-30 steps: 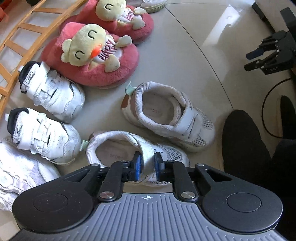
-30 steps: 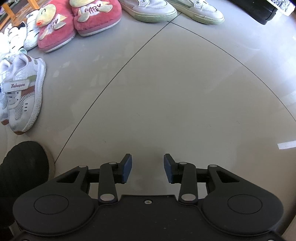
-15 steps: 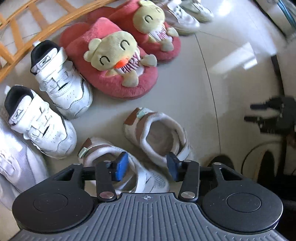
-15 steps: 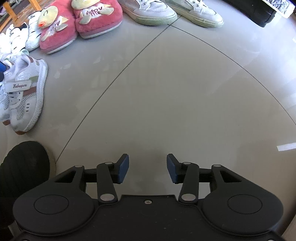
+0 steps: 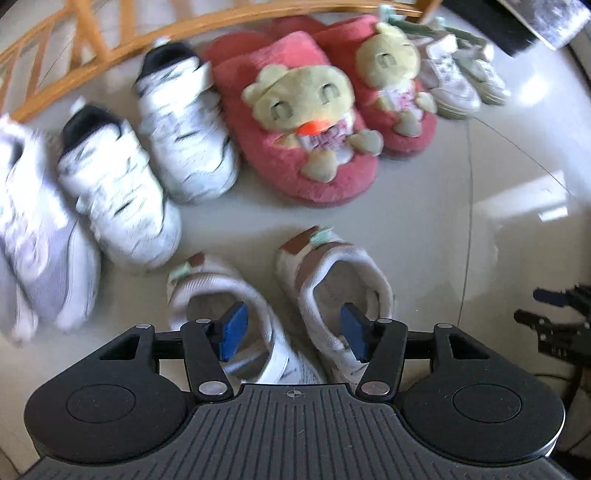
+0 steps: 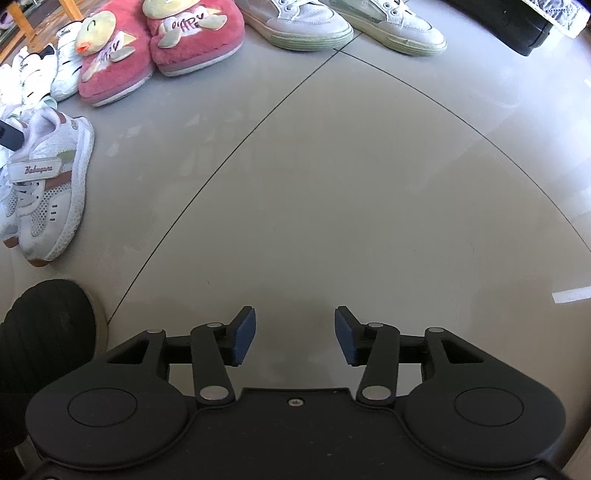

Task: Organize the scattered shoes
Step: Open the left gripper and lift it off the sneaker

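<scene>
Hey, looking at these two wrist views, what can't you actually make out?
- Toes of the two beige strap sneakers: left wrist view, hidden under the left gripper, whose jaws are opening.
- White sneakers with black heels: left wrist view, motion blur smears their markings.
- Grey sneaker: left wrist view, cut by the left edge.
- Black object: right wrist view, cut by the top edge.

2 white mesh sneakers with brown heel patches (image 5: 295, 295) stand side by side at lower centre of the left wrist view, openings up, heels toward the top. Above them 2 pink plush slippers with yellow duck toys (image 5: 306, 122) lie together. To their left sit 2 white strap sneakers with black heels (image 5: 147, 162), blurred. 2 white lace-up sneakers with greenish soles (image 6: 343, 22) sit upper centre of the right wrist view.
</scene>
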Available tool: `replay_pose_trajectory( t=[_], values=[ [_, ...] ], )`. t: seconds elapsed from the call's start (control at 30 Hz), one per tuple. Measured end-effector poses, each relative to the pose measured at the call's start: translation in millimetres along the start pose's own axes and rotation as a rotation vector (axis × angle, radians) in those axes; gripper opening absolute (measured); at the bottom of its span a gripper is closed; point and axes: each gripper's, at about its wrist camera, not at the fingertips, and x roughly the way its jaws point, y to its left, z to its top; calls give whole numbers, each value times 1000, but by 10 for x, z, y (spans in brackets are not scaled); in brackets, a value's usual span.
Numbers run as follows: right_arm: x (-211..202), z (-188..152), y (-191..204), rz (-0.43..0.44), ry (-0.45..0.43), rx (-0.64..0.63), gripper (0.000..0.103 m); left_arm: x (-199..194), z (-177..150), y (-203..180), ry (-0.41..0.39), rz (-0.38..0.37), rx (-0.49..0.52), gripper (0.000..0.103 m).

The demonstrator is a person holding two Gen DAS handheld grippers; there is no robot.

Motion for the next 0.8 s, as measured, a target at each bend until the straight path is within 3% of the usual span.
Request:
replay_pose_trajectory(
  t=[0.07,0.2,0.37,0.53,0.67,0.8],
  values=[
    [15,-7,-7,0,5,4,53,9,-11,31,-12,10,3,64],
    [44,22,6,-1,8,0,53,128,25,32,-17,24,4,64],
    [26,29,15,2,2,-5,53,244,82,-47,-38,99,44,62],
    [28,6,-6,0,11,-4,53,257,101,75,-48,105,-60,60],
    [1,1,-42,-1,13,-6,53,219,72,151,-82,126,-112,50],
    [107,106,54,2,6,-14,53,220,74,213,-87,124,-143,49]
  ],
)
